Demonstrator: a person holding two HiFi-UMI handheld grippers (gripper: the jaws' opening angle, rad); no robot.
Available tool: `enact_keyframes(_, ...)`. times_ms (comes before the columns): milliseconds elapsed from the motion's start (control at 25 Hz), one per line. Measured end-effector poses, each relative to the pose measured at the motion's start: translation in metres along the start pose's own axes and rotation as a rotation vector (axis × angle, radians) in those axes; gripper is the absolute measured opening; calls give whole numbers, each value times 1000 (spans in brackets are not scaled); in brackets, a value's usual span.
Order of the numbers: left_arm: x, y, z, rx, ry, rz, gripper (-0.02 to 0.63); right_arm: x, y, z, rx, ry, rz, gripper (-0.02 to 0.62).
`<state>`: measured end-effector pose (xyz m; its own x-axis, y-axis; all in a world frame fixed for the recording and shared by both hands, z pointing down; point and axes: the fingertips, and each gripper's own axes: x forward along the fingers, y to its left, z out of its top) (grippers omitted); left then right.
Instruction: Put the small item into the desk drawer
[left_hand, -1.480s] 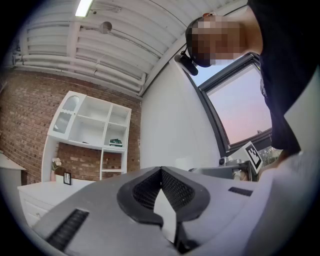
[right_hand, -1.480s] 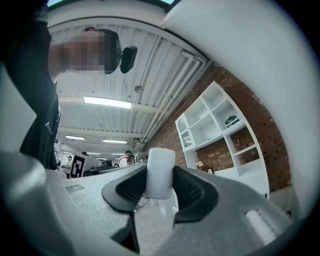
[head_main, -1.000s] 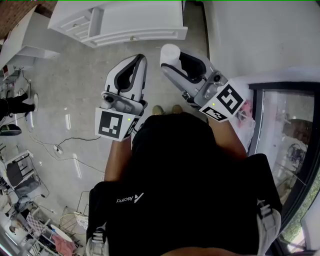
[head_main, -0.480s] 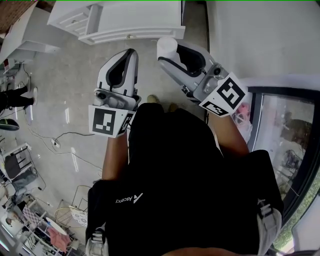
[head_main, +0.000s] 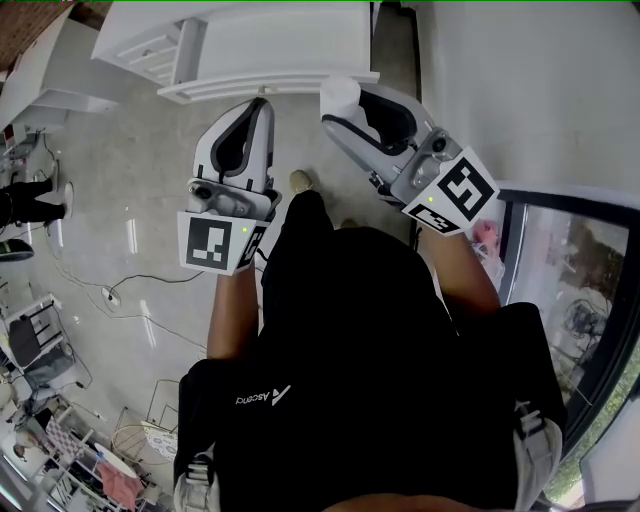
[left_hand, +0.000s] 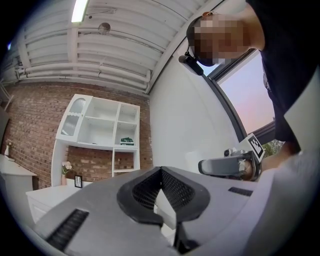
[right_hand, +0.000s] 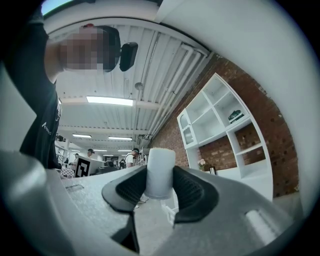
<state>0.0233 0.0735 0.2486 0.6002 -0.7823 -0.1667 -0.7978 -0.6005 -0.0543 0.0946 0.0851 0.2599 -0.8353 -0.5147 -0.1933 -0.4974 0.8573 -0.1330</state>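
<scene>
In the head view a white desk (head_main: 260, 40) stands ahead of me, its front edge just beyond both grippers; drawer fronts (head_main: 150, 45) show at its left end. My right gripper (head_main: 345, 105) is shut on a small white cylinder (head_main: 340, 98), which stands upright between the black pads (right_hand: 192, 192) in the right gripper view, its top poking above them (right_hand: 160, 170). My left gripper (head_main: 262, 104) is held beside it, a little lower and to the left. Its jaws meet at the tips with nothing between them (left_hand: 161, 171). From the left gripper view the right gripper (left_hand: 230, 165) shows side-on.
A white wall (head_main: 520, 70) rises at the right, with a glass-framed panel (head_main: 570, 270) below it. Cables (head_main: 120, 290) lie on the grey floor at the left. A white shelf unit (left_hand: 100, 130) stands against a brick wall. People (right_hand: 132, 157) stand far off.
The desk edge has come closer to the gripper tips as the person steps forward; a shoe now shows below the desk. Both grippers keep their grip state.
</scene>
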Motion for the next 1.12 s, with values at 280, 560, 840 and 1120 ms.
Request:
enact_keyframes(280,27,59,-14,11,2,-13,-2,49,-37,-12,-27,54,-16,164)
enact_keyframes(560,56,112,-22,-23,-33,-46,-2,100,-79,-38,-15,142,-53,164)
enact_keyframes(840,68,173,-47,-26,3,-59,-2,153,-114,-83,16,286,-98,164)
enact_keyframes(1120,81,216,-60,-60,-4,-87,-2,192,-145,-123,28,429,-126,164)
